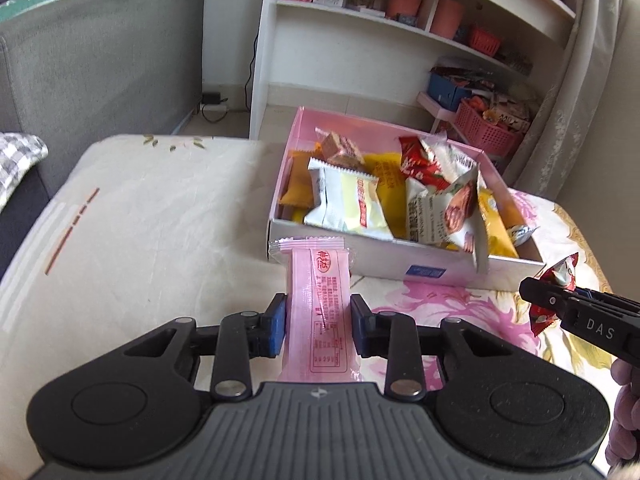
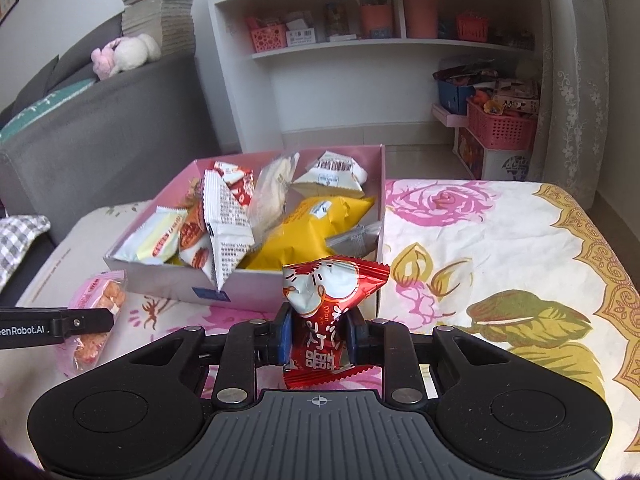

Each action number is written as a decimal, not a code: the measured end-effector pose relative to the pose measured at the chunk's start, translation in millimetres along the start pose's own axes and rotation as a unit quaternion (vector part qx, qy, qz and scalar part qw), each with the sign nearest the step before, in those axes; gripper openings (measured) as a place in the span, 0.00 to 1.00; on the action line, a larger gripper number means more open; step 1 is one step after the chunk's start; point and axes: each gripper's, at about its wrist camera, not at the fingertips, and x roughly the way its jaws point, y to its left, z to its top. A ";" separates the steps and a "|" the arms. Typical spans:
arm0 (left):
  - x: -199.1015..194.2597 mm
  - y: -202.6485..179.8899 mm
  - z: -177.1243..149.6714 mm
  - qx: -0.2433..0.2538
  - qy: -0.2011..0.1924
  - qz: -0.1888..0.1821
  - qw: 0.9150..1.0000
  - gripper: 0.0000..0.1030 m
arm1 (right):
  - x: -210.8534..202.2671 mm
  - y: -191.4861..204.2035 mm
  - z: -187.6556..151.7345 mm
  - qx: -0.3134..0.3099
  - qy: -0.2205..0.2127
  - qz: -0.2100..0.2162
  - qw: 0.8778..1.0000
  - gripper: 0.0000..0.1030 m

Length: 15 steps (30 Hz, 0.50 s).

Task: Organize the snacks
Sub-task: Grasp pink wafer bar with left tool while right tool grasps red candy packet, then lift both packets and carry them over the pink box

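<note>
My left gripper (image 1: 319,320) is shut on a long pink snack packet (image 1: 320,300) and holds it above the table, just short of the near wall of the pink box (image 1: 384,258). The box holds several packets: white, yellow, red. My right gripper (image 2: 319,336) is shut on a red and white snack packet (image 2: 326,308), near the box's front right corner (image 2: 382,240). The right gripper also shows in the left wrist view (image 1: 560,300) with the red packet (image 1: 562,274). The left gripper's finger (image 2: 86,320) and pink packet (image 2: 98,312) show in the right wrist view.
A floral cloth (image 2: 480,260) covers the table. A grey sofa (image 1: 100,60) stands to the left. A white shelf unit (image 1: 400,20) with pink baskets and a pink crate (image 1: 486,128) stand behind the table. A curtain (image 2: 572,80) hangs at the right.
</note>
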 end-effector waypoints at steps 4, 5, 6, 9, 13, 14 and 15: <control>-8.8 -6.5 5.1 0.008 -0.024 -0.007 1.000 0.28 | -7.8 -2.4 8.5 0.021 -0.016 0.010 1.000 0.23; -9.6 -8.7 6.8 0.011 -0.028 -0.009 0.999 0.28 | -8.8 -3.0 10.5 0.026 -0.019 0.011 0.999 0.23; -9.1 -11.4 8.8 0.015 -0.032 -0.011 0.999 0.28 | -9.5 -3.8 12.7 0.030 -0.022 0.013 0.999 0.23; -5.1 -18.0 14.5 0.034 -0.042 -0.012 0.998 0.28 | -9.6 -5.7 19.7 0.039 -0.028 0.016 0.999 0.23; 6.2 -21.9 29.7 0.032 -0.051 -0.016 0.998 0.29 | -3.5 -8.9 32.9 0.053 -0.031 0.020 0.998 0.23; 10.8 -23.3 34.5 0.031 -0.050 -0.017 0.998 0.29 | -0.9 -9.6 37.0 0.057 -0.034 0.021 0.998 0.23; 14.6 -24.7 38.5 0.030 -0.050 -0.015 0.998 0.29 | 2.1 -10.0 40.9 0.061 -0.035 0.022 0.997 0.23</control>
